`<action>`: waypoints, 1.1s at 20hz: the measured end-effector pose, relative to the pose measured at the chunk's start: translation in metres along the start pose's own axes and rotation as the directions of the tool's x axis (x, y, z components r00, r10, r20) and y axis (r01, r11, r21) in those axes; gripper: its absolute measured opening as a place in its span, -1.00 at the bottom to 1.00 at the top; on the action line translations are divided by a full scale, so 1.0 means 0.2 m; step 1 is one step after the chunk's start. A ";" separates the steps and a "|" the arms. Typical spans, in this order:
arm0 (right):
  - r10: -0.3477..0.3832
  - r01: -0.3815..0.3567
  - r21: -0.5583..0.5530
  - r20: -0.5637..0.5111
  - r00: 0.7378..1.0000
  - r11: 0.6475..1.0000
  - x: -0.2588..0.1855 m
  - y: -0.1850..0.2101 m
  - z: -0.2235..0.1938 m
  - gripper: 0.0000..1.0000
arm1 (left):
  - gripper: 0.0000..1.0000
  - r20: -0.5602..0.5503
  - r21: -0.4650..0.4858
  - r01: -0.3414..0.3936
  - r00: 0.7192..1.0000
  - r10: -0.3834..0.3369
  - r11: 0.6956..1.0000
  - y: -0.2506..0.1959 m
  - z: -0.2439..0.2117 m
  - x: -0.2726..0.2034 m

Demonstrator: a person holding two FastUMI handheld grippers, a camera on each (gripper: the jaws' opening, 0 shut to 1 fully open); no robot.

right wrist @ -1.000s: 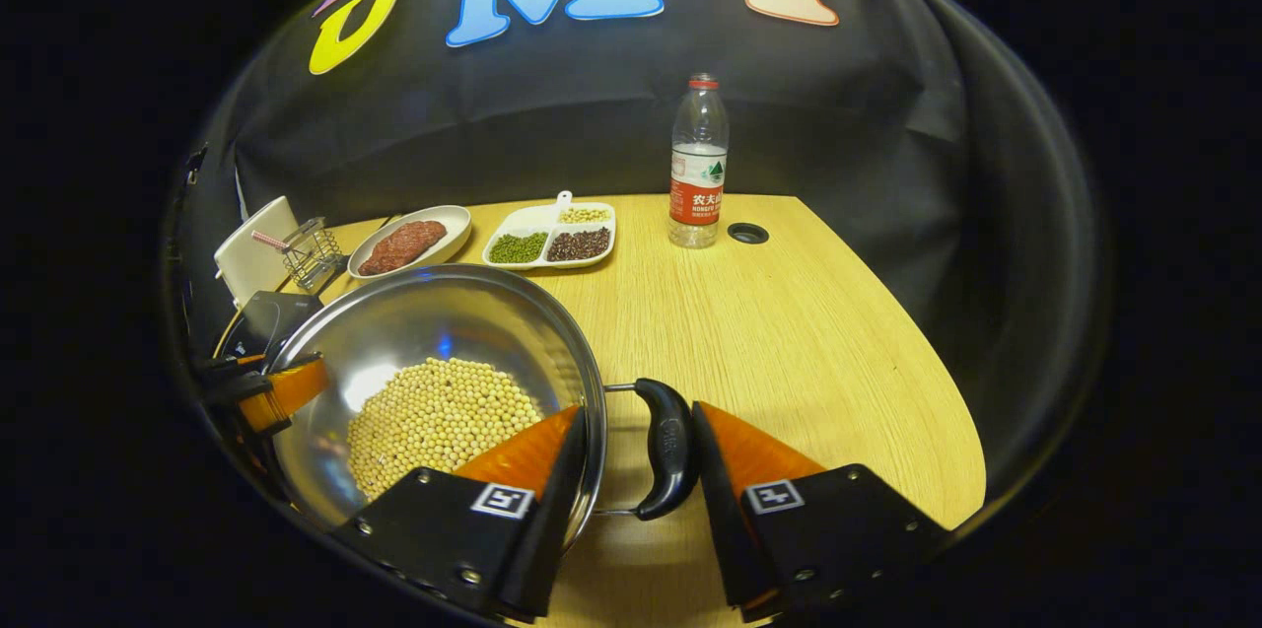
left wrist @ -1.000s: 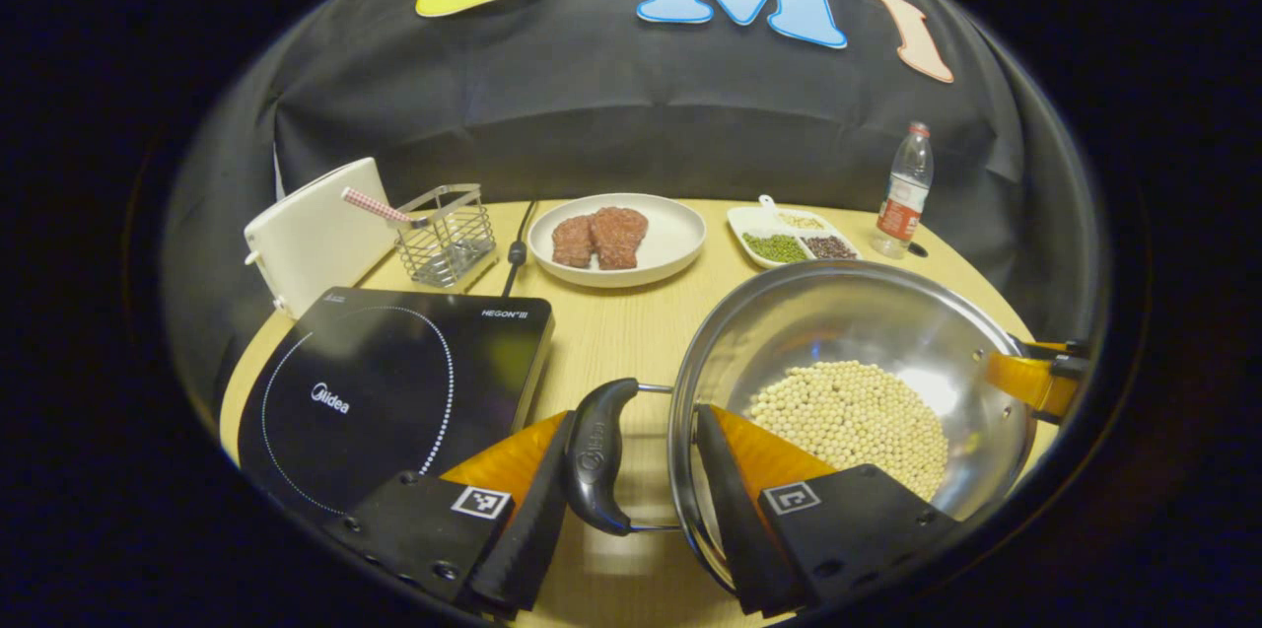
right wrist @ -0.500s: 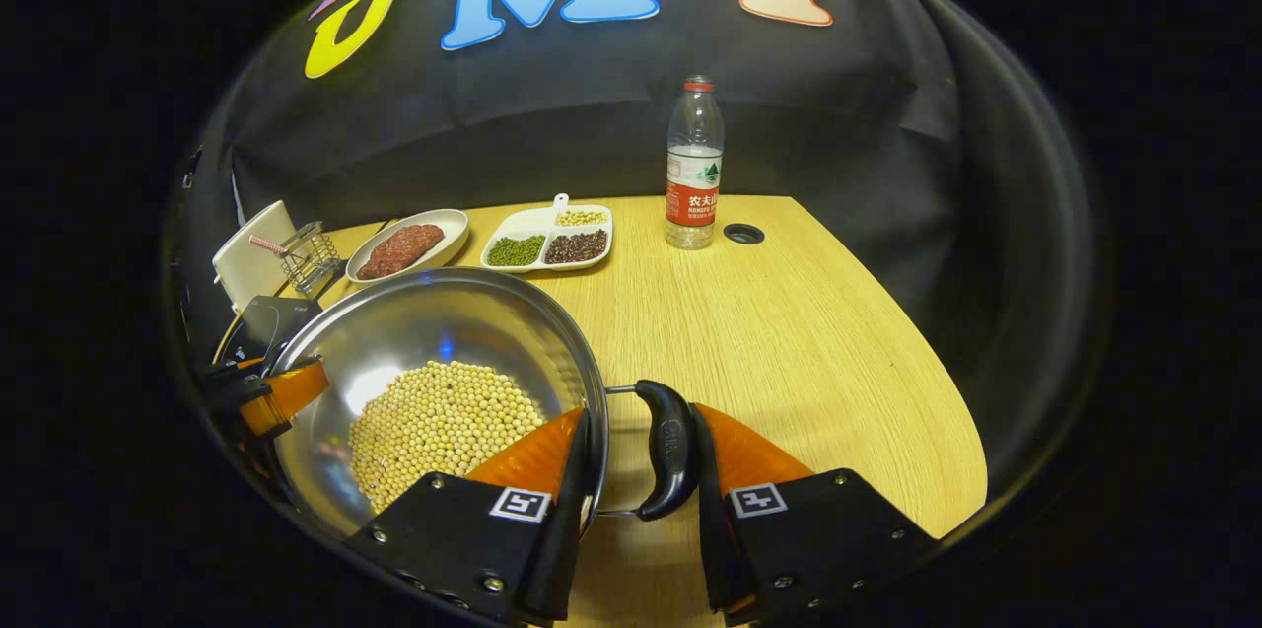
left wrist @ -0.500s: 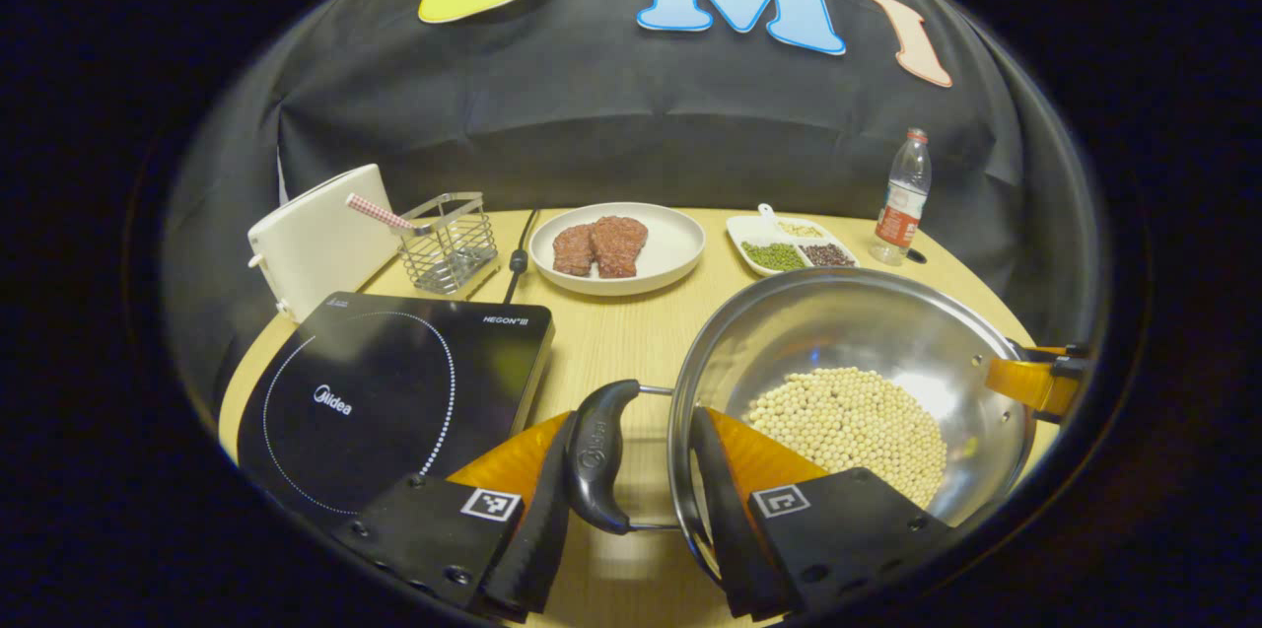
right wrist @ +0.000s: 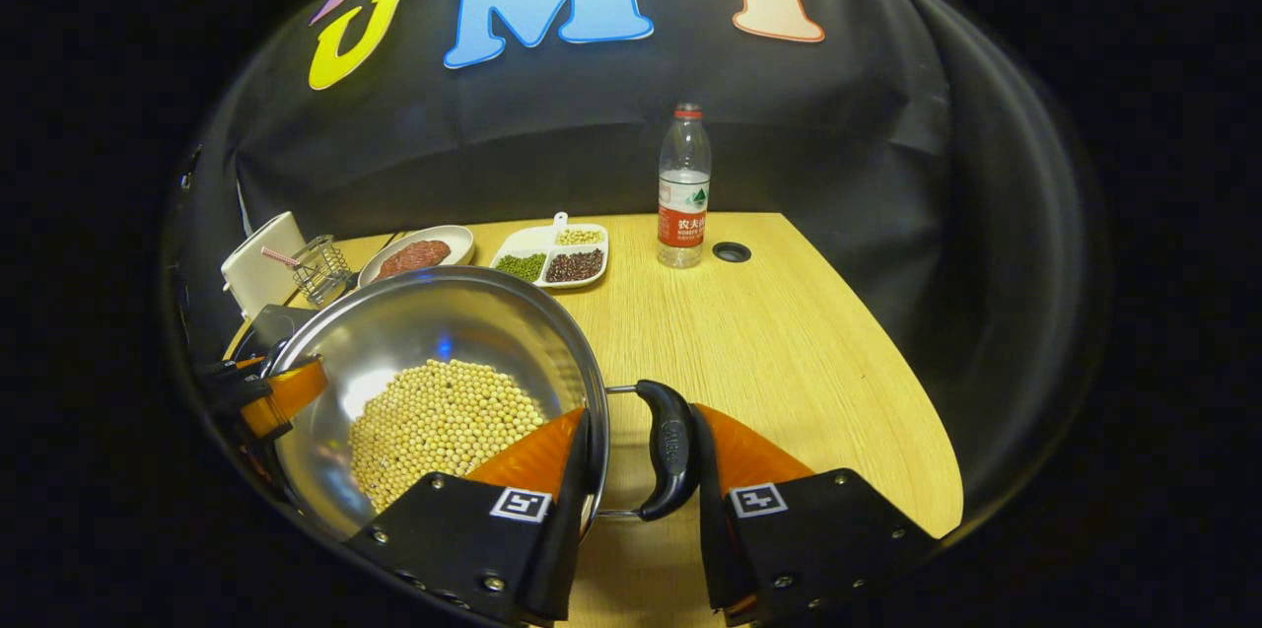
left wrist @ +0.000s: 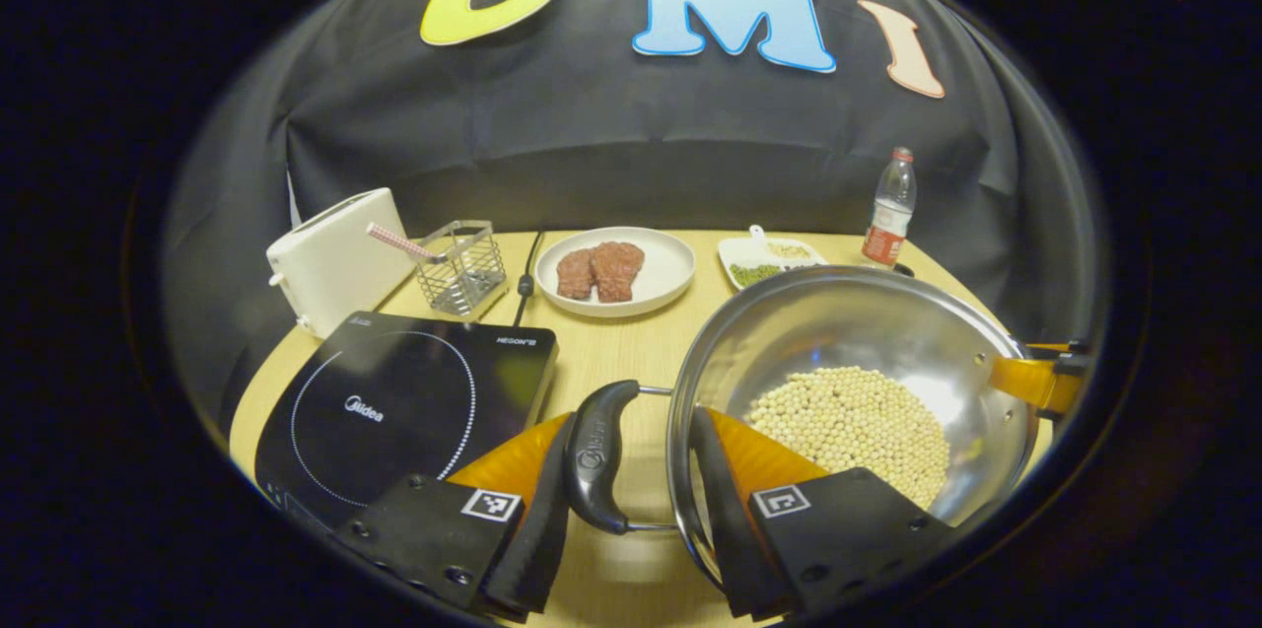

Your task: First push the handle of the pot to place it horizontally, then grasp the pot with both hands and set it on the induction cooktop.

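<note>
Each gripper's fingers are closed over a side handle and the rim of the pot (left wrist: 848,382): the left gripper (left wrist: 631,500) on the left handle (left wrist: 595,455), the right gripper (right wrist: 636,495) on the right handle (right wrist: 668,448). Keep both hands level so the beans (left wrist: 853,421) stay put, then carry left to the cooktop (left wrist: 394,411). Since a second ago the tabletop (right wrist: 789,362) items sit lower and smaller, so the pot seems to be rising.

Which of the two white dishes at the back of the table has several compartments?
The divided dish, beside the water bottle: its compartments hold green, dark and pale beans. The round plate further left has none and carries meat.
</note>
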State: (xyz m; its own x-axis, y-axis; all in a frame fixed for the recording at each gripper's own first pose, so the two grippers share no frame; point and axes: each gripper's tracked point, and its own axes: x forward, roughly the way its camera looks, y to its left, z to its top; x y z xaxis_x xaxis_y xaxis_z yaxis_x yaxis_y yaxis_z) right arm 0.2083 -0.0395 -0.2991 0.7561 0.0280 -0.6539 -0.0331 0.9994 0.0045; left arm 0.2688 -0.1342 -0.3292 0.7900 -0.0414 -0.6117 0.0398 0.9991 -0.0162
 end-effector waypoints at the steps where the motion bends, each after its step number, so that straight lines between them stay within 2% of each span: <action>1: 0.005 -0.005 -0.005 0.004 1.000 1.000 -0.02 0.02 0.01 0.03 | 0.42 0.003 -0.011 -0.006 1.000 0.006 1.000 0.01 0.00 -0.03; 2: 0.009 -0.009 -0.005 0.010 1.000 1.000 -0.04 0.03 0.02 0.03 | 0.34 0.006 -0.022 -0.009 1.000 0.009 1.000 0.02 0.01 -0.05; 3: 0.011 -0.011 -0.006 0.010 1.000 1.000 -0.06 0.04 0.04 0.03 | 0.41 0.007 -0.020 -0.011 1.000 0.011 1.000 0.04 0.02 -0.07; 4: 0.009 -0.009 -0.008 0.013 1.000 1.000 -0.07 0.06 0.05 0.03 | 0.34 0.013 -0.016 -0.011 1.000 0.011 1.000 0.05 0.03 -0.09; 5: 0.007 -0.006 -0.009 0.018 1.000 1.000 -0.09 0.08 0.06 0.03 | 0.41 0.018 -0.014 -0.009 1.000 0.009 1.000 0.08 0.04 -0.10; 9: -0.009 0.009 0.001 0.018 1.000 1.000 -0.15 0.19 0.07 0.02 | 0.41 0.023 -0.007 0.006 1.000 -0.006 1.000 0.20 0.08 -0.13; 10: -0.014 0.014 0.005 0.019 1.000 1.000 -0.16 0.22 0.07 0.02 | 0.34 0.024 -0.003 0.010 1.000 -0.010 1.000 0.23 0.08 -0.12; 11: -0.020 0.020 0.010 0.021 1.000 1.000 -0.17 0.25 0.07 0.02 | 0.41 0.023 -0.002 0.014 1.000 -0.014 1.000 0.26 0.08 -0.13; 13: -0.029 0.029 0.011 0.024 0.999 1.000 -0.19 0.30 0.07 0.02 | 0.34 0.023 -0.005 0.021 1.000 -0.021 1.000 0.31 0.09 -0.13; 16: -0.035 0.035 0.014 0.028 0.999 0.999 -0.21 0.39 0.09 0.03 | 0.49 0.028 -0.007 0.028 0.999 -0.028 1.000 0.40 0.11 -0.13; 19: -0.040 0.039 0.016 0.034 0.999 0.999 -0.22 0.47 0.10 0.02 | 0.34 0.034 -0.006 0.035 0.999 -0.034 0.999 0.50 0.13 -0.13; 20: -0.041 0.040 0.018 0.036 0.999 0.999 -0.22 0.50 0.11 0.02 | 0.41 0.036 -0.003 0.036 0.999 -0.036 0.999 0.53 0.14 -0.12; 21: -0.040 0.040 0.018 0.038 0.998 0.999 -0.22 0.53 0.12 0.03 | 0.35 0.038 -0.001 0.035 0.999 -0.035 0.999 0.56 0.15 -0.12; 22: -0.040 0.039 0.018 0.040 0.998 0.999 -0.22 0.57 0.12 0.02 | 0.41 0.040 -0.002 0.035 0.999 -0.034 0.999 0.60 0.15 -0.12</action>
State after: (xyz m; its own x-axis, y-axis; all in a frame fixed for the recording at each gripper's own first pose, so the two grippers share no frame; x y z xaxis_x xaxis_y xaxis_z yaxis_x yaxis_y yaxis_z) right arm 0.1878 0.0727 -0.2515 0.7823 -0.0113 -0.6228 0.0086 0.9999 -0.0073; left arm 0.2741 -0.0138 -0.2925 0.8120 -0.0761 -0.5787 0.0659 0.9971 -0.0387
